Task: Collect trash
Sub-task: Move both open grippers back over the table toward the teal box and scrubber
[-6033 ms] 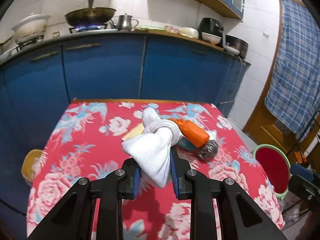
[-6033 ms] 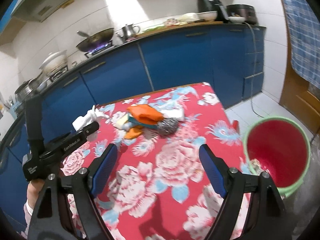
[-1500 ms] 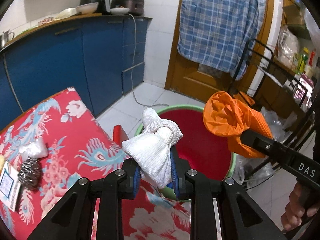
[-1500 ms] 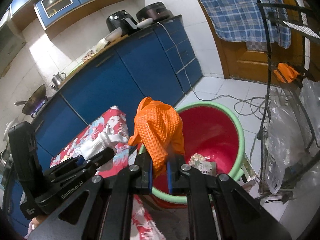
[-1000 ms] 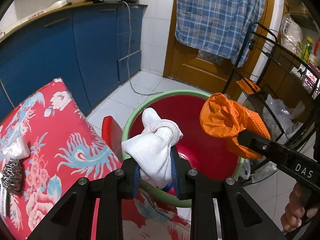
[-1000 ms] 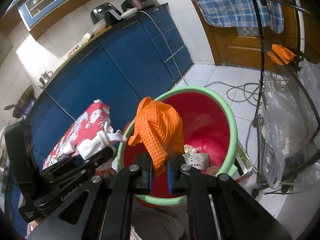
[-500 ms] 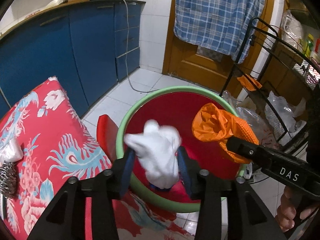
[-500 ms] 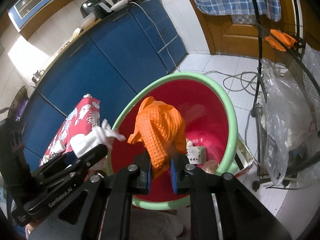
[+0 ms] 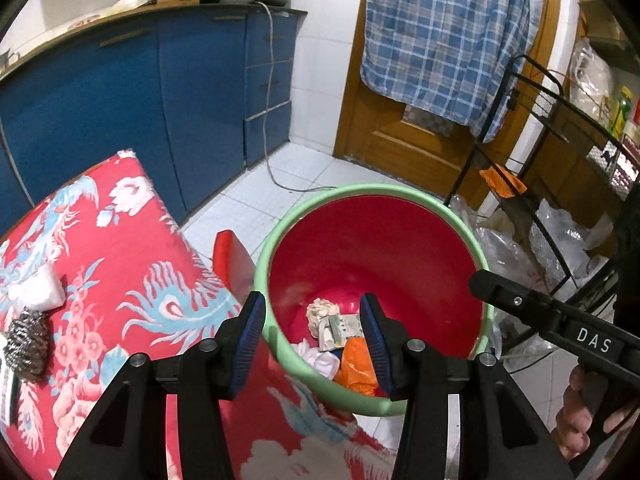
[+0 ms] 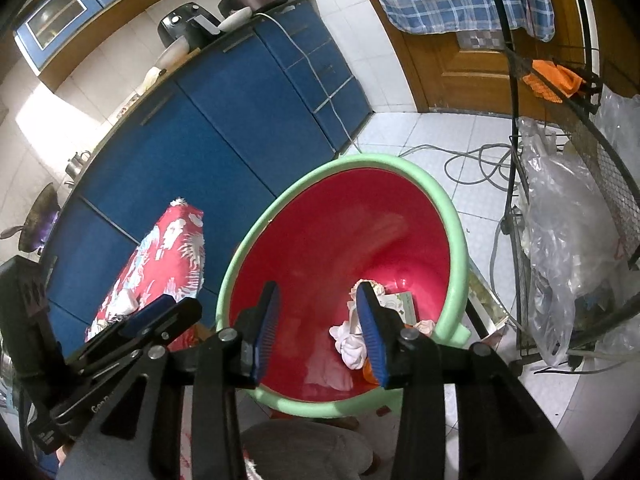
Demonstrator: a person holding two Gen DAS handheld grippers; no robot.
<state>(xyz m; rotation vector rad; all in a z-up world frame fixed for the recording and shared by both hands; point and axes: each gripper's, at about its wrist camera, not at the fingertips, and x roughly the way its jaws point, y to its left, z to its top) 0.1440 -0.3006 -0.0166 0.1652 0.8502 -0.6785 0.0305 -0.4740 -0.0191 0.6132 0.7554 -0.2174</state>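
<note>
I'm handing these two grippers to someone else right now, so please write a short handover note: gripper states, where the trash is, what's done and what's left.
Left gripper: open, empty, above the red bin with the green rim.
Right gripper: open, empty, also over the bin.
In the bin: white cloth glove, orange rubber glove, plus crumpled paper and a small carton at the bottom.
Done: both gloves are binned.
Left: on the red floral tablecloth lie a steel wool scourer and a white wad beside it; something else at the frame edge is too cut off to name. Probably collect these next.
</note>
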